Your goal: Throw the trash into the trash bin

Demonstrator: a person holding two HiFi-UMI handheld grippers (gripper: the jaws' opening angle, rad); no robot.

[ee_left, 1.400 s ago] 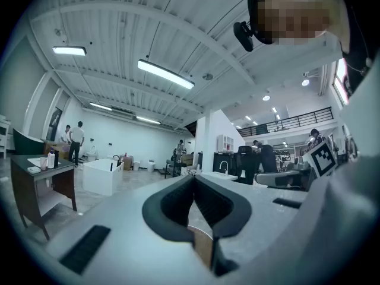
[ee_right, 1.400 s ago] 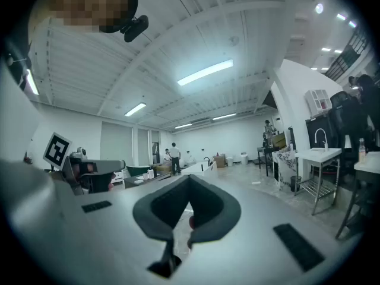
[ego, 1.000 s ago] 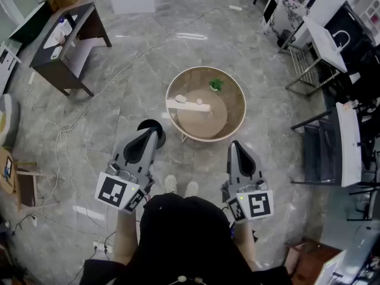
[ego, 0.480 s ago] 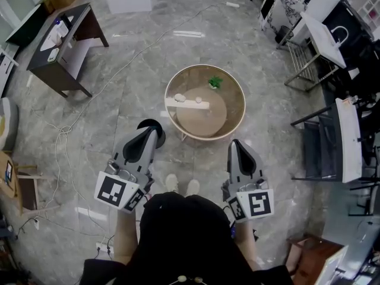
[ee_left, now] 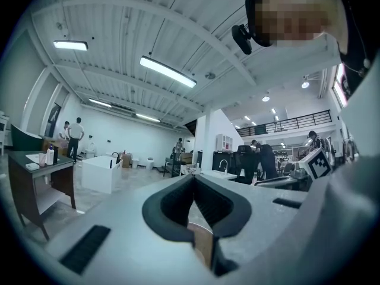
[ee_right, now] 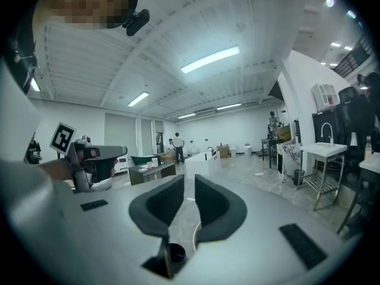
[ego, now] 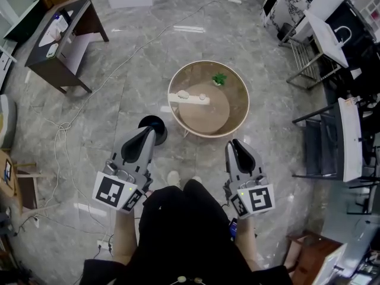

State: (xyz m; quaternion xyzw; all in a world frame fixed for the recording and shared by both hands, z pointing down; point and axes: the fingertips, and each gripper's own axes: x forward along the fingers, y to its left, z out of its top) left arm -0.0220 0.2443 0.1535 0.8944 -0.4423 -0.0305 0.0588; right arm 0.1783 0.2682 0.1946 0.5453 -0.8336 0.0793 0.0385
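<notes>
The left gripper (ego: pixel 147 134) is hovering shut and empty, partly hiding the black trash bin (ego: pixel 159 123) on the floor. Beyond, trash (ego: pixel 219 79) too small to identify is lying on the round table (ego: pixel 242 100), while the right gripper (ego: pixel 233 144) is opening its empty jaws.

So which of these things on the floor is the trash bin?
Find the big round wooden table in the middle of the grey floor. On the floor beside its lower-left edge stands a small round bin. It is solid black, unlike the pale table and floor around it.
</notes>
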